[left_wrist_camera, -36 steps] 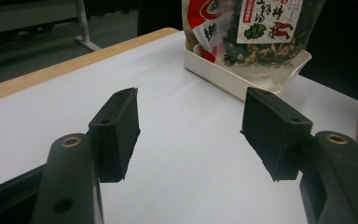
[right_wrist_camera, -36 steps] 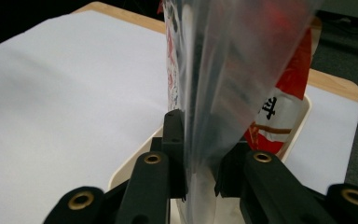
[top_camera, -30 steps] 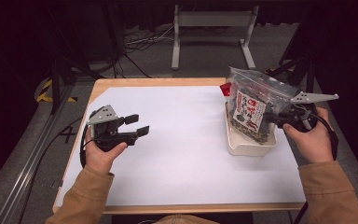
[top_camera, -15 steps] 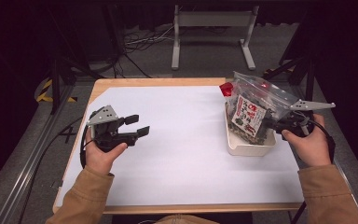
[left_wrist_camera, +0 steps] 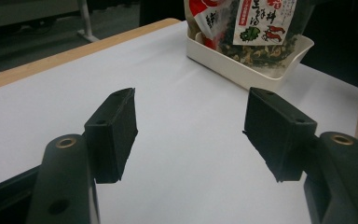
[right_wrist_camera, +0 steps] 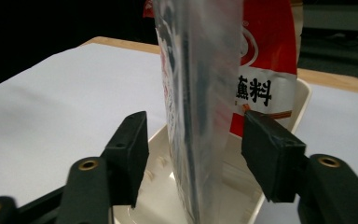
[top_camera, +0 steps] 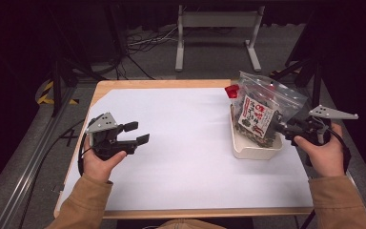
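Clear zip bag (top_camera: pixel 262 107) of dark dried food with a white-and-red label, standing upright in the white tray (top_camera: pixel 255 148) at the surface's (top_camera: pixel 186 143) right side. Right tongs (top_camera: pixel 280 129) have just been opening; jaws apart, bag edge between them, unpressed. Left tongs (top_camera: pixel 137 133) wide apart, empty, above the surface.

Left tool (left_wrist_camera: pixel 189 135) jaws wide apart w/ nothing btwn, over white table (left_wrist_camera: pixel 182 186); beyond, white tray (left_wrist_camera: pixel 242 70) w/ clear snack bag (left_wrist_camera: pixel 256 28) standing in it.
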The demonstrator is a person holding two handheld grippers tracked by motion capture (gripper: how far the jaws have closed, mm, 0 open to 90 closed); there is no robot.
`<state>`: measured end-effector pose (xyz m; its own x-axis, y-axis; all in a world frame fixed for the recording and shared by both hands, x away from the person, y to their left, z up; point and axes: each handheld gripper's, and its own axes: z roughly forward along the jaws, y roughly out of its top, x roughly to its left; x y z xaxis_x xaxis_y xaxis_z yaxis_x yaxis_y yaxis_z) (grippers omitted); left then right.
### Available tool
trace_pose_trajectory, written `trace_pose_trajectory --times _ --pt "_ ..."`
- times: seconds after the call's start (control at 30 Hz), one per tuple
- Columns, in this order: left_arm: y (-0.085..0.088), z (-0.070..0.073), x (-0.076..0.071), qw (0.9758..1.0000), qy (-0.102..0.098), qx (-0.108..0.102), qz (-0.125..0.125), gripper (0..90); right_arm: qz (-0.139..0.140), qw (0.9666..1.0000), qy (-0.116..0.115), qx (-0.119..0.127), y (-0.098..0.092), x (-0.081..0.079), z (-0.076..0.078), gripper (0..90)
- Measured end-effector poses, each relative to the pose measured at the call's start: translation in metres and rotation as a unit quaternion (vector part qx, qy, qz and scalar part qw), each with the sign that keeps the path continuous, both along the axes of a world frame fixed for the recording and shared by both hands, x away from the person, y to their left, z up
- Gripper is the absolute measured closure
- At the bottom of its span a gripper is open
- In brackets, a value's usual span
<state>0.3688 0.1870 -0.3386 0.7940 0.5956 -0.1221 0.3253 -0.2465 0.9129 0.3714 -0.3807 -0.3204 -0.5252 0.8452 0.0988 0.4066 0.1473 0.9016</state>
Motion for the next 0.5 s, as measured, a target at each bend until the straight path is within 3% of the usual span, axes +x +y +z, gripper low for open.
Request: trace_pose_trajectory --times 0.13,0.5 --pt "0.007 -0.003 -0.008 1.0 -0.001 0.002 -0.004 34.5 -0.01 0.9996 -0.017 -0.02 0.001 -0.012 0.003 36.1" --pt "0.021 -0.012 -0.028 0.9999 -0.002 0.009 -0.013 34.0 -0.003 0.997 -0.054 -0.055 0.017 -0.046 0.005 35.1"
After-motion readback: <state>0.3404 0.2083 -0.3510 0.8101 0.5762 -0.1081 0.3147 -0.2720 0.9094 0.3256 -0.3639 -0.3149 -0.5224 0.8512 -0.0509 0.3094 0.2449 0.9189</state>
